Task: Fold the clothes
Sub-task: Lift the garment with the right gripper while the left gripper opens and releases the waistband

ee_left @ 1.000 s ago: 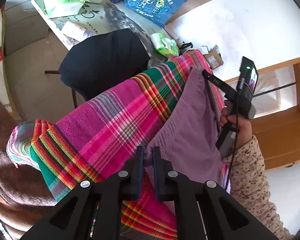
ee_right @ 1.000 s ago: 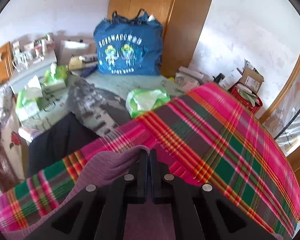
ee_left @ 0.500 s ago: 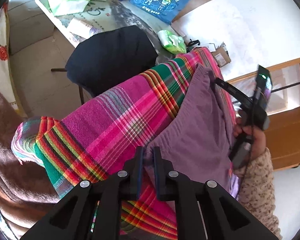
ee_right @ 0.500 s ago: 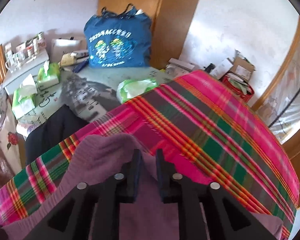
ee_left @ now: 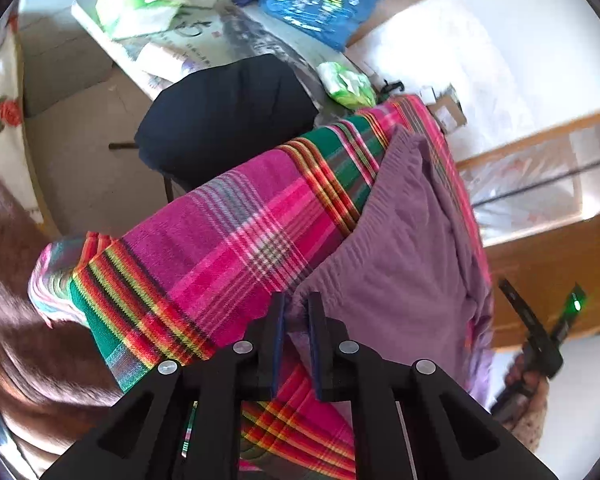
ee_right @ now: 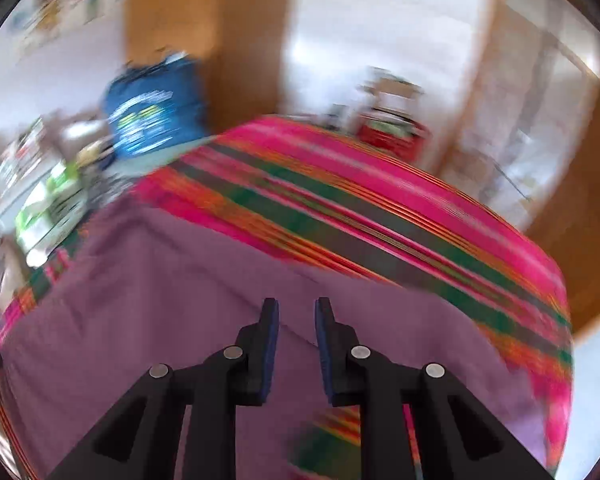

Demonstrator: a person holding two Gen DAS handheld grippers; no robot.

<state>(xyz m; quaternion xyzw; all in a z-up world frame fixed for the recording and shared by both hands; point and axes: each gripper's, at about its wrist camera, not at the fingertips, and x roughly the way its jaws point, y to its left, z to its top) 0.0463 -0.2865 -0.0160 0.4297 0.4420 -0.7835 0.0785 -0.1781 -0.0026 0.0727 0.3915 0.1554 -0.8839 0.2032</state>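
- The left gripper (ee_left: pixel 296 306) has its two black fingers drawn close, with a bunched edge of the soft purple knit garment (ee_left: pixel 400 248) pinched between the blue pads.
- From that pinch the purple garment spreads ahead and to the right of the left gripper, lying on the bright pink, green and orange plaid cloth (ee_left: pixel 220 240) that covers the surface below.
- Ahead and to the left of the left gripper, past the edge of the plaid cloth, sits a dark navy cushioned chair back (ee_left: pixel 228 116).
- Farther ahead stands a cluttered table (ee_left: pixel 204 36) with a green and white tissue pack (ee_left: pixel 136 12) on it, and a blue printed tote bag (ee_left: pixel 320 0) beyond.
- Far to the right of the left gripper, a hand (ee_left: pixel 526 384) holds the handle of the other tool, which shows a green light.
- The right gripper (ee_right: pixel 296 312) has its fingers parted with a clear gap and nothing between them; the view is blurred.
- The purple garment (ee_right: pixel 180 280) lies flat under and around the right gripper, with the plaid cloth (ee_right: pixel 360 208) stretching ahead and to its right.
- The blue tote bag (ee_right: pixel 152 116) stands ahead and to the left of the right gripper.
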